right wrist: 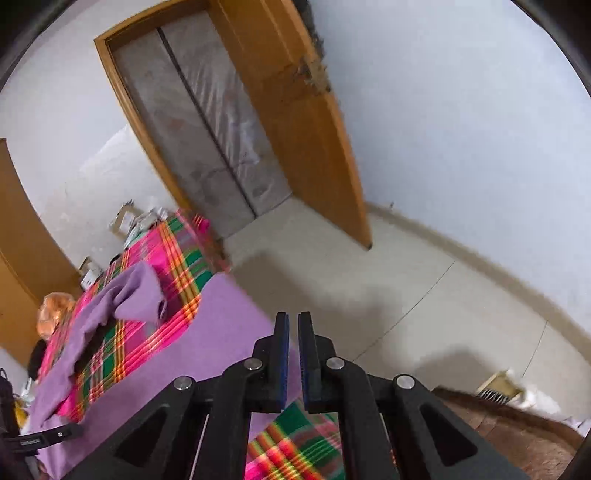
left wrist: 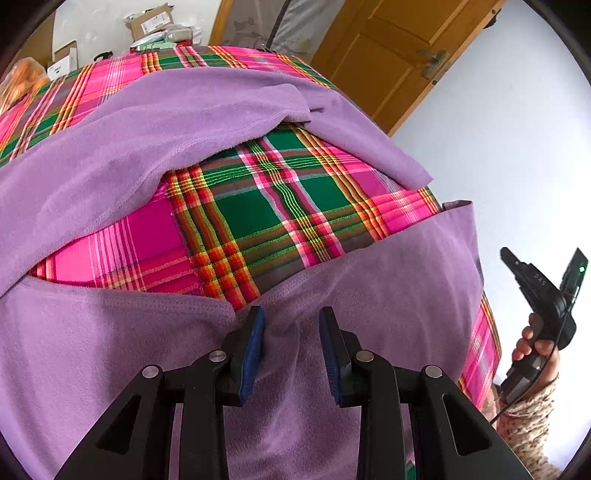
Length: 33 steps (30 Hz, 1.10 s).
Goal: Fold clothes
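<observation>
We hold our left gripper [left wrist: 291, 347] tilted steeply down over the near part of the purple fleece garment [left wrist: 155, 122]; its blue-padded fingers [left wrist: 253, 350] stand partly apart with a raised pinch of purple fleece between them; whether the pads truly press that fabric we cannot tell. Our right gripper [right wrist: 293, 354] hangs off the right edge of the table, angled down toward the pale floor [right wrist: 406, 295]; its jaws are nearly closed, a thin slit left between the pads, and nothing is held in them. In the left wrist view our right hand [left wrist: 532, 343] wraps the black handle of that tool, a patterned sleeve [left wrist: 532, 428] below it, well clear of the cloth.

The table is covered by a pink, green and orange plaid cloth [left wrist: 280, 206]; its right edge drops to open floor, with free room out to the white wall [right wrist: 480, 147] and the open wooden door [right wrist: 295, 122]; cardboard boxes [left wrist: 151, 22] crowd the far end.

The garment lies spread across the plaid cloth, soft and matte, with stitched hems; one band runs across the far side with a folded flap, another covers the near side, and plaid shows in the gap between them; its right corner hangs over the table's edge.
</observation>
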{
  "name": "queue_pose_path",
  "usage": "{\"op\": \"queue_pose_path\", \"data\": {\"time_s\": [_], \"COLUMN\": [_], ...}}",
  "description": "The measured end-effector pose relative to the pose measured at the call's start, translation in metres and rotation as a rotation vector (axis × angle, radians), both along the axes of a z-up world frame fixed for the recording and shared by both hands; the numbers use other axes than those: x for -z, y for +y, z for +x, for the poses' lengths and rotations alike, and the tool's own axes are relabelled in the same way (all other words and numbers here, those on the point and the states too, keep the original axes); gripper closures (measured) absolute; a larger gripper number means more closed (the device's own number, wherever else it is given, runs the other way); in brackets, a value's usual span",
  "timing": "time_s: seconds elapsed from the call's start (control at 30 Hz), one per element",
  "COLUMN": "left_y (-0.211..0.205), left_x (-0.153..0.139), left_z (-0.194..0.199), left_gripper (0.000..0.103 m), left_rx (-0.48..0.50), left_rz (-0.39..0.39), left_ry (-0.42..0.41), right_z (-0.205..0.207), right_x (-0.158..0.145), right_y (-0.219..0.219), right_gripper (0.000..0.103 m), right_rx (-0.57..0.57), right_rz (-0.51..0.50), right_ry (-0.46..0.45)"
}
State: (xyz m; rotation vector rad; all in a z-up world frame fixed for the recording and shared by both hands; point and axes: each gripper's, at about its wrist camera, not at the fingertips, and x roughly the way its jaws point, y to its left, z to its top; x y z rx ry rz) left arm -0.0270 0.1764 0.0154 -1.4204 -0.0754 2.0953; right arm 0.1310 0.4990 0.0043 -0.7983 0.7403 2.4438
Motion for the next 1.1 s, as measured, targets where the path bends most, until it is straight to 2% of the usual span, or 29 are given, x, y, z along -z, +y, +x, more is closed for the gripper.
{"op": "queue_pose_path", "data": {"time_s": [0.17,0.3,0.37,0.43,0.5,0.6,0.67,0.73,0.8,0.9,1.0,1.1], "left_y": [-0.003,-0.008,-0.010,-0.012,-0.012,-0.012,-0.013,-0.013,-0.014,-0.014,-0.015,-0.019], "left_x": [0.000,0.000,0.000,0.000,0.001,0.001,0.001,0.001,0.001,0.001,0.001,0.001], "left_z": [0.003,0.004,0.004,0.005,0.004,0.002,0.002,0.002,0.002,0.002,0.003,0.004], "left_gripper": [0.072,0.072,0.072,0.072,0.072,0.072,0.072,0.072,0.072,0.072,0.072,0.072], "left_rx": [0.002,-0.002,-0.002,0.001,0.002,0.000,0.000,0.001,0.000,0.000,-0.001,-0.010], "left_rz": [0.002,0.013,0.020,0.025,0.028,0.035,0.041,0.048,0.051,0.051,0.054,0.065], "left_ry": [-0.003,-0.012,-0.015,-0.016,-0.017,-0.020,-0.022,-0.024,-0.025,-0.025,-0.026,-0.030], "right_z": [-0.031,-0.059,-0.069,-0.073,-0.074,-0.082,-0.085,-0.084,-0.083,-0.081,-0.075,-0.072], "right_x": [0.007,0.015,0.015,0.013,0.013,0.024,0.030,0.032,0.033,0.023,0.009,-0.001], "right_y": [-0.015,-0.024,-0.023,-0.019,-0.012,0.001,0.005,0.003,0.001,-0.006,-0.014,-0.028], "right_gripper": [0.080,0.080,0.079,0.072,0.060,0.058,0.058,0.061,0.097,0.101,0.100,0.100], "right_rx": [-0.109,-0.164,-0.150,-0.127,-0.109,-0.125,-0.145,-0.154,-0.161,-0.147,-0.126,-0.168], "right_rz": [0.023,0.037,0.073,0.099,0.090,0.012,-0.045,-0.069,-0.086,-0.021,0.054,0.056], "right_ry": [-0.058,-0.133,-0.161,-0.169,-0.160,-0.193,-0.184,-0.153,-0.127,-0.125,-0.124,-0.114]}}
